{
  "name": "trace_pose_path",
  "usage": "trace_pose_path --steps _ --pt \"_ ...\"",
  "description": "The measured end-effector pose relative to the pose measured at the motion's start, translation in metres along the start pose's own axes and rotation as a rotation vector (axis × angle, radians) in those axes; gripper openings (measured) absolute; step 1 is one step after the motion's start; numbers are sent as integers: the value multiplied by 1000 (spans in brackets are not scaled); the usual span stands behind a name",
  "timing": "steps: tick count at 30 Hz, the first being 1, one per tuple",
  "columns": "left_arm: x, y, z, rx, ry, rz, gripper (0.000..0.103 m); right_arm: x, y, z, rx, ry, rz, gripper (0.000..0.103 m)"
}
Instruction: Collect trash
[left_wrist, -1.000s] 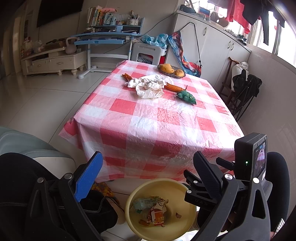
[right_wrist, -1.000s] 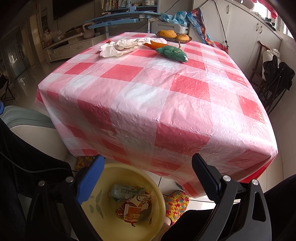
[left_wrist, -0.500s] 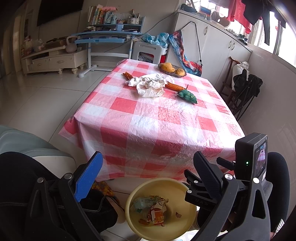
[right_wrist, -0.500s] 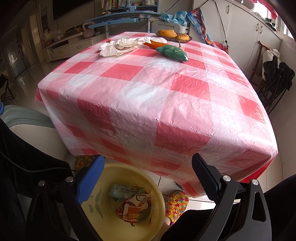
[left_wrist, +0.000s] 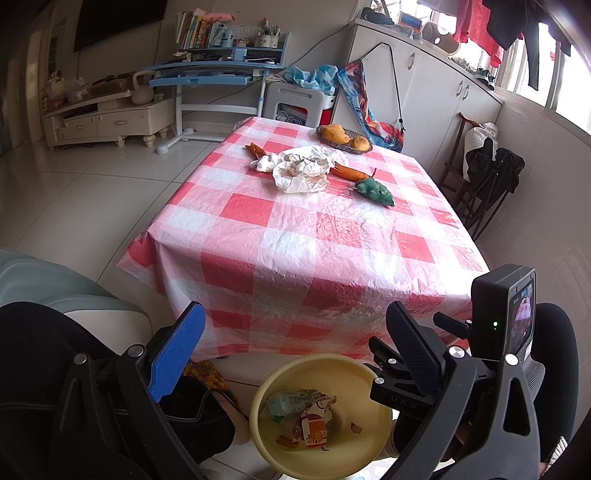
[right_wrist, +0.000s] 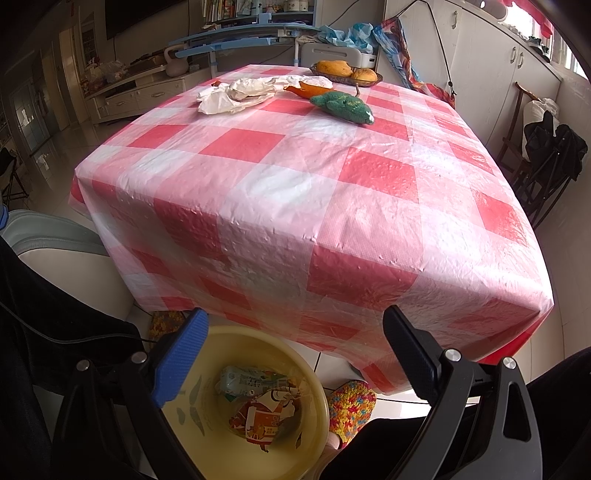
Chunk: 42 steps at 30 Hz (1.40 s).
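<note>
A yellow basin stands on the floor before the table, holding a crumpled plastic bottle and a red-and-white wrapper. On the checked tablecloth far side lie crumpled white paper, an orange carrot toy and a green knitted toy. My left gripper is open and empty above the basin. My right gripper is also open and empty; its body shows in the left wrist view.
A dish of orange fruit sits at the table's far edge. A grey seat is to the left, a folding chair with dark clothes to the right. Crocheted slippers lie beside the basin.
Both grippers have drifted very slightly back from the table; jaws stay open and nothing on the table or in the basin has moved.
</note>
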<state>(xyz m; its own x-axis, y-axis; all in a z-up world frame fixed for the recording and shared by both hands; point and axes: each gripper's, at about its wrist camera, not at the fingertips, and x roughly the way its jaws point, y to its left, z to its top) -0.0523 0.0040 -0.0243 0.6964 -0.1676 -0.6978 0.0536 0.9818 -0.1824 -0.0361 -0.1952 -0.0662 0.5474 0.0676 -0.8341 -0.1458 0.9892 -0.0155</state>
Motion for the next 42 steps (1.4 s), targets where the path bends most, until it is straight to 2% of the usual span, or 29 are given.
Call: trace_pose_path --steps 42 --pt "2 0 3 -2 7 2 95 -4 1 2 9 -23 -17 91"
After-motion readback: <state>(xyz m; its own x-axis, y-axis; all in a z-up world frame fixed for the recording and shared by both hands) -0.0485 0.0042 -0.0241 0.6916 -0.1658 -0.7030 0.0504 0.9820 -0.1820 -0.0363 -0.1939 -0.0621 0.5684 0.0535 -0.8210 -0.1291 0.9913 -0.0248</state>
